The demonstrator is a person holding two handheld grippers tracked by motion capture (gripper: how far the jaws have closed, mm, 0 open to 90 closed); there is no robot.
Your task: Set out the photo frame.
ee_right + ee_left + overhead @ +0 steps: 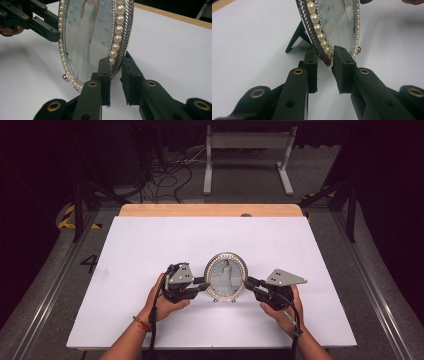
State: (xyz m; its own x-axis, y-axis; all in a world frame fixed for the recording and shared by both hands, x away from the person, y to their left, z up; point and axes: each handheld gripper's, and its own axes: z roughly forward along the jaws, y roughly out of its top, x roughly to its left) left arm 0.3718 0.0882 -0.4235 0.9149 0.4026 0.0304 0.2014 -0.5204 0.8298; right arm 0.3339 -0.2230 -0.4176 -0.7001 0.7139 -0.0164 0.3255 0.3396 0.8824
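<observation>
An oval picture frame (pixel 226 276) with a pearl and silver rim stands upright on the white table top, showing a photo of a figure in a white dress. My left gripper (pixel 205 285) is shut on its left rim, and my right gripper (pixel 248 282) is shut on its right rim. In the left gripper view the jaws (pixel 325 58) pinch the pearl rim (pixel 317 27), and the frame's dark back leg (pixel 295 37) rests on the table. In the right gripper view the jaws (pixel 116 66) clamp the frame (pixel 85 37) low on its edge, with the left gripper (pixel 53 35) at the far side.
The white table top (pixel 150 245) has a wooden strip (pixel 210 210) along its far edge. Beyond it, cables (pixel 165 180) lie on the floor beside a white metal stand (pixel 247 150). The person's hands and forearms come in from the near edge.
</observation>
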